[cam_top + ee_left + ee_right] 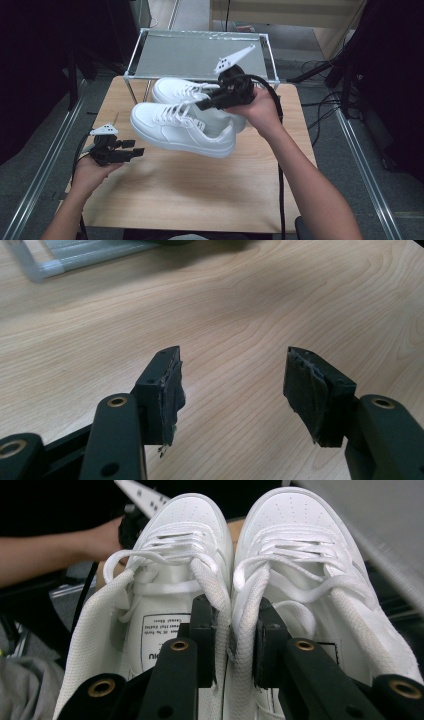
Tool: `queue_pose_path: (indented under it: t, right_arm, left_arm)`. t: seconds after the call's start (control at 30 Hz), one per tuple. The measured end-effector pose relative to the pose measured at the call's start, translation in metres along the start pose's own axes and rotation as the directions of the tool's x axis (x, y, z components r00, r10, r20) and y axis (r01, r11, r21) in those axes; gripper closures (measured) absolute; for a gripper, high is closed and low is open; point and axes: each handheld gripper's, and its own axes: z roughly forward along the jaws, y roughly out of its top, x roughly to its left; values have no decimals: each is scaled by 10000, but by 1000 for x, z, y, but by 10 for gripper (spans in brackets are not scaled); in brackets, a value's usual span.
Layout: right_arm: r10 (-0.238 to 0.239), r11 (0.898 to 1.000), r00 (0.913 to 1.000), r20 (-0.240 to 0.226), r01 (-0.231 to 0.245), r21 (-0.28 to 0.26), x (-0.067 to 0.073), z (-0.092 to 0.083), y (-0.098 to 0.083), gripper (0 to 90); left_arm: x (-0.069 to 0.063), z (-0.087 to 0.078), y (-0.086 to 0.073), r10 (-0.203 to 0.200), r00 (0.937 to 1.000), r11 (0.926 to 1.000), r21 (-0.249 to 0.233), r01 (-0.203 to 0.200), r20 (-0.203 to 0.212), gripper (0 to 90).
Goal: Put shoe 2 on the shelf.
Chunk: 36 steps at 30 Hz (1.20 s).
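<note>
White inner collars of the two sneakers (230,580) are clamped together between the jaws of the right gripper (207,103), and the pair is held off the wooden table (190,195). Farther left, the left gripper (232,390) is held with jaws spread and unloaded.

High view overlooks table (175,200); claw views ride close, sharing shoes (225,555)
</note>
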Motion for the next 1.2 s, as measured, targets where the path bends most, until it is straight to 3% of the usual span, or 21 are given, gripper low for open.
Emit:
queue_pose_path:
  t: [0.13, 0.27, 0.37, 0.47, 0.67, 0.77, 0.87, 1.0, 1.07, 1.1, 1.13, 1.2]
  right_arm:
    - [371, 9991, 9983, 458, -361, -244, -7, -7, 22, 769]
    - [1078, 9935, 9869, 1203, -1025, -488, -22, -11, 40, 769]
    - [1470, 9887, 9710, 1883, -1385, -577, -34, -12, 53, 769]
    - [1983, 9801, 9420, 2707, -1877, -651, -47, -12, 66, 769]
    - [3166, 9476, 8623, 3953, -3067, -899, -78, -2, 87, 768]
    - [3477, 9353, 8275, 4410, -3394, -1004, -92, 7, 96, 768]
    - [4124, 9073, 7788, 4726, -3976, -1366, -106, 16, 103, 768]
    - [4933, 8637, 7071, 5067, -4672, -1889, -124, 28, 112, 767]
    - [5056, 8549, 6768, 5351, -4768, -2047, -130, 34, 117, 766]
    - [5221, 8441, 6552, 5461, -4885, -2209, -133, 37, 119, 766]
    - [5456, 8271, 6249, 5583, -5089, -2387, -135, 40, 121, 766]
    - [5711, 8062, 5795, 5814, -5292, -2645, -139, 45, 124, 765]
  left_arm:
    - [0, 0, -2, 11, 10000, 9999, 108, -12, 87, 409]
    - [-2, -1, -2, 185, 9998, 9998, 116, -186, 104, 409]
    - [-2, 0, -3, 208, 9997, 9997, 107, -209, 98, 409]
    - [-1, 1, -2, 274, 9995, 9993, 252, -277, 139, 409]
    - [-2, 1, -2, 308, 9993, 9992, 241, -313, 206, 409]
    - [-3, 2, -1, 409, 9989, 9990, 188, -413, 225, 409]
    - [-5, 4, 0, 478, 9985, 9987, 136, -481, 262, 409]
    - [-7, 6, 1, 604, 9973, 9979, 213, -613, 406, 409]
    - [-7, 6, 2, 673, 9966, 9973, 278, -686, 470, 409]
    - [-8, 7, 2, 657, 9964, 9974, 276, -672, 527, 409]
    - [-8, 8, 3, 702, 9963, 9971, 253, -715, 500, 409]
    - [-8, 8, 3, 779, 9955, 9965, 275, -795, 533, 409]
